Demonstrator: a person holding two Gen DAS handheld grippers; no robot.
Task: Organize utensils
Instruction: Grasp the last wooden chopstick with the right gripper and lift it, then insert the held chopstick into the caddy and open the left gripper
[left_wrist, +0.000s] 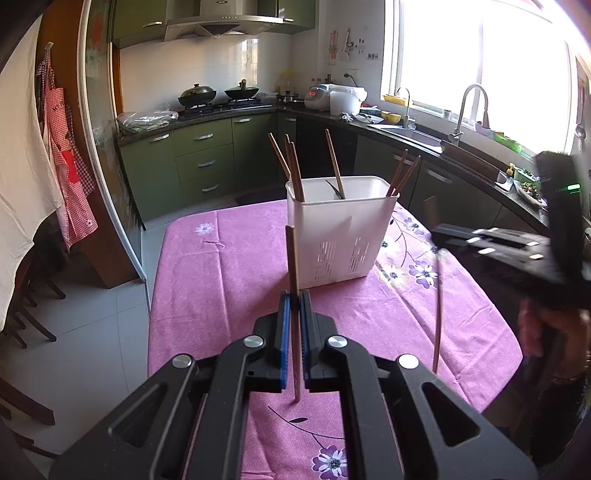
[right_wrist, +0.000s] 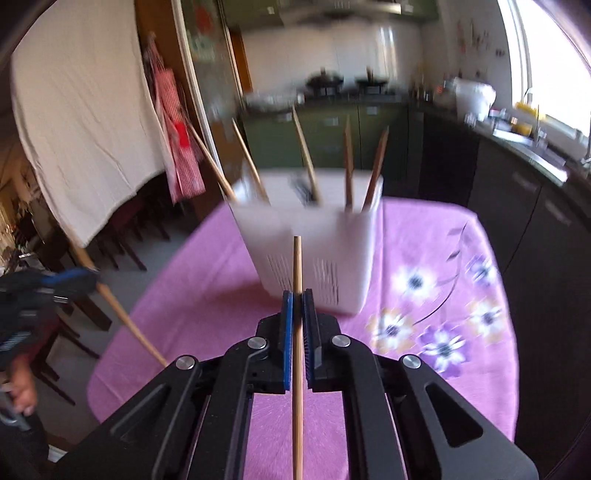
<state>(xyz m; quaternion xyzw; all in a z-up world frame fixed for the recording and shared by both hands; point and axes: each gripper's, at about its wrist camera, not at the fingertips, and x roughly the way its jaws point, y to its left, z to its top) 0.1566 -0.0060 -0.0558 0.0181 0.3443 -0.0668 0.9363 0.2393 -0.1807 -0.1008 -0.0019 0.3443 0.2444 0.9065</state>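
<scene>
A white slotted utensil holder (left_wrist: 338, 230) stands on the pink flowered tablecloth (left_wrist: 221, 280) with several wooden chopsticks upright in it. My left gripper (left_wrist: 294, 297) is shut on one wooden chopstick (left_wrist: 293, 258), held upright just in front of the holder. My right gripper (right_wrist: 297, 297) is shut on another chopstick (right_wrist: 297, 266), also upright before the holder (right_wrist: 306, 251). The right gripper shows blurred at the right of the left wrist view (left_wrist: 491, 243), with its chopstick (left_wrist: 439, 317) hanging down. The left gripper (right_wrist: 70, 280) and its chopstick (right_wrist: 122, 310) show at the left of the right wrist view.
Green kitchen cabinets (left_wrist: 199, 162), a stove with woks (left_wrist: 218, 96) and a sink (left_wrist: 410, 131) line the far walls. Dark wooden chairs (left_wrist: 26, 306) stand left of the table. An apron (left_wrist: 68, 162) hangs on the left wall.
</scene>
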